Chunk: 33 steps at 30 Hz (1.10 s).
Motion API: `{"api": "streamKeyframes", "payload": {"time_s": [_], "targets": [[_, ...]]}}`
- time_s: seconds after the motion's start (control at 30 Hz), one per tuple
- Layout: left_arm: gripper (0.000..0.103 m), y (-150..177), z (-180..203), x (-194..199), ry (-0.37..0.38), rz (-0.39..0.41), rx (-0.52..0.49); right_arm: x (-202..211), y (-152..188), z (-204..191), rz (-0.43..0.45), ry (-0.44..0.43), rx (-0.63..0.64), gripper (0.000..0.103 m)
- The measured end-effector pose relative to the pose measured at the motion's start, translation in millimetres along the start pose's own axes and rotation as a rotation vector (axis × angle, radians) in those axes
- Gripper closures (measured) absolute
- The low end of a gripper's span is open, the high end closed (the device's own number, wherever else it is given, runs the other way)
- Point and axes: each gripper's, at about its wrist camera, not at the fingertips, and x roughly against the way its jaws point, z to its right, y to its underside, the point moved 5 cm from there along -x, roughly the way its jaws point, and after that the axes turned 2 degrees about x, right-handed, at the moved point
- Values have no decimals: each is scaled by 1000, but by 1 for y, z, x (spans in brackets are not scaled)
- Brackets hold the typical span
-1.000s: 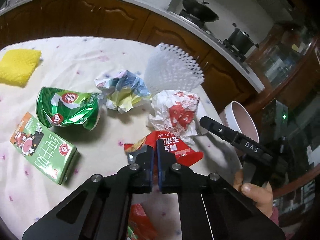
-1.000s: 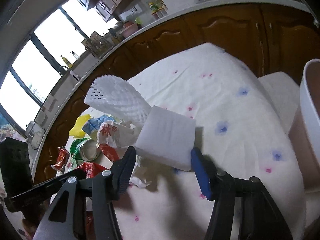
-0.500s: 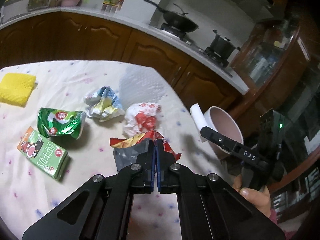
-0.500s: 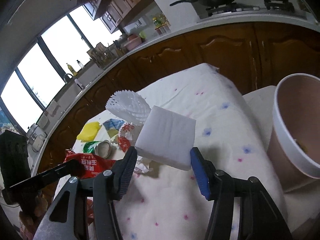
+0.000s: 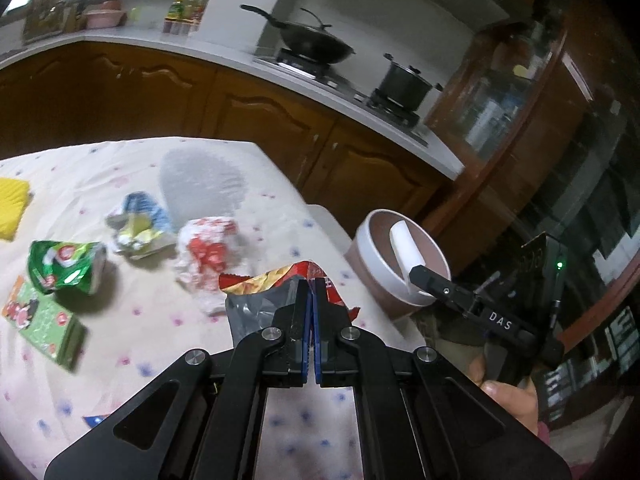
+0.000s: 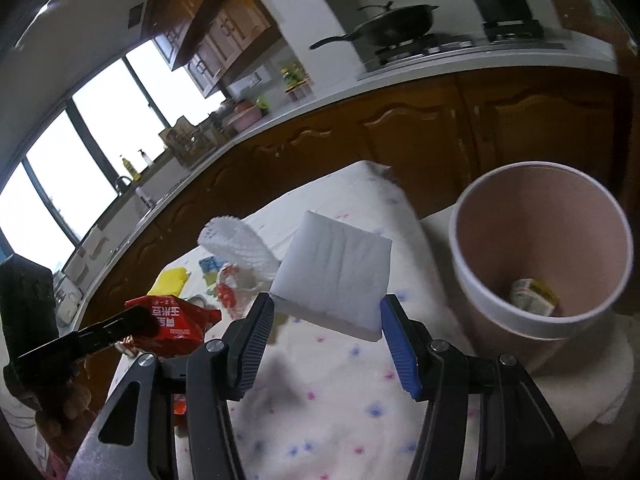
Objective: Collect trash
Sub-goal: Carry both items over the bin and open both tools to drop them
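Note:
My left gripper (image 5: 310, 292) is shut on a red snack wrapper (image 5: 260, 292) with a silver inside, held above the table; the wrapper also shows in the right wrist view (image 6: 172, 324). My right gripper (image 6: 326, 316) is shut on a white foam block (image 6: 334, 276), held in the air just left of the pink bin (image 6: 540, 264). The bin (image 5: 400, 260) stands past the table's right edge with the white block (image 5: 406, 252) over its mouth. A small yellowish package (image 6: 534, 296) lies inside the bin.
On the floral tablecloth (image 5: 120, 344) lie a crushed green can (image 5: 64, 268), a green carton (image 5: 40, 320), a blue-yellow crumpled wrapper (image 5: 138, 228), a red-white crumpled paper (image 5: 204, 256), white foam netting (image 5: 200, 184) and a yellow sponge (image 5: 12, 208). Wooden cabinets stand behind.
Both grippers have risen and moved right toward the bin. The red wrapper has come off the table in my left gripper. The white block now hangs next to the bin's mouth.

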Motion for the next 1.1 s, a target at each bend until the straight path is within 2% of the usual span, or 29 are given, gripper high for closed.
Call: {"api": "streamKeyframes", "payload": {"time_s": [0.53, 1.1], "targets": [[103, -3, 65, -46, 84, -44, -40, 44, -3, 59, 67, 93, -64, 46], [103, -36, 122, -106, 141, -76, -94, 64, -16, 121, 113, 163, -140, 46]]}}
